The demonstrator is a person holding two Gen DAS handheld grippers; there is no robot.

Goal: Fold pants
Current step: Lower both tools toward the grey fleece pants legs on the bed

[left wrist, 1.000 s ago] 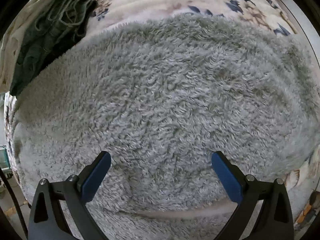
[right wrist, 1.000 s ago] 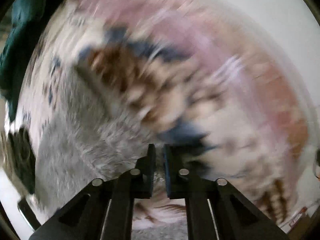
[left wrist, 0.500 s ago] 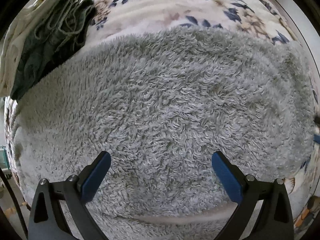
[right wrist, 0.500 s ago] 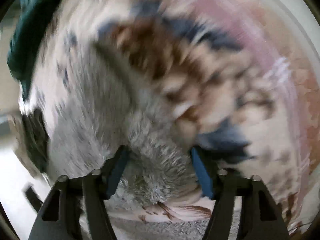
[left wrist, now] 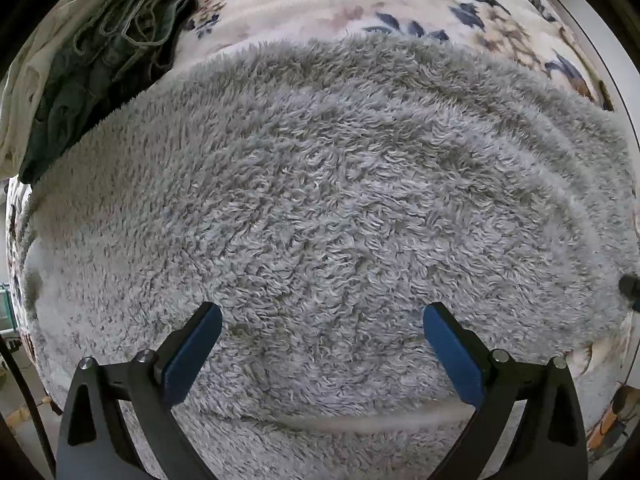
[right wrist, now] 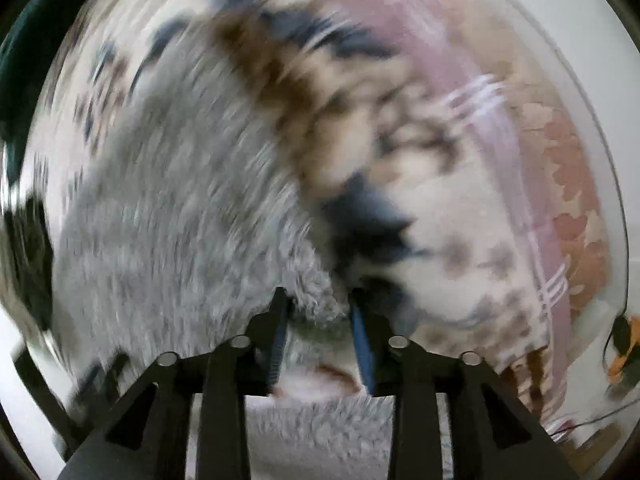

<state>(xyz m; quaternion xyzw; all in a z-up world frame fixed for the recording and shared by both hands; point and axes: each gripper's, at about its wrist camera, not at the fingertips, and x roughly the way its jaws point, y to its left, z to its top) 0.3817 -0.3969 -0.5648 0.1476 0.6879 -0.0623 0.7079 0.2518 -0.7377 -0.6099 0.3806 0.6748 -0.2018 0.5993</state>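
Observation:
The grey fluffy pants (left wrist: 320,200) lie spread over a flowered bedspread (left wrist: 320,4) and fill most of the left wrist view. My left gripper (left wrist: 320,320) is open and empty, its blue pads wide apart just above the fleece. In the blurred right wrist view, my right gripper (right wrist: 318,308) has its jaws closing on an edge of the grey pants (right wrist: 316,284), with the fleece bunched between the pads. Another fold of the pants (right wrist: 320,420) shows below the fingers.
A dark green folded garment (left wrist: 100,60) on a cream cloth lies at the far left of the bed. The bed edge and floor show at the lower left (left wrist: 16,360). A pink patterned blanket (right wrist: 560,200) lies at the right.
My right gripper opened from shut, moved onto the pants' edge, and has narrowed around the fleece. My left gripper drew back slightly; more of the bedspread shows beyond the pants.

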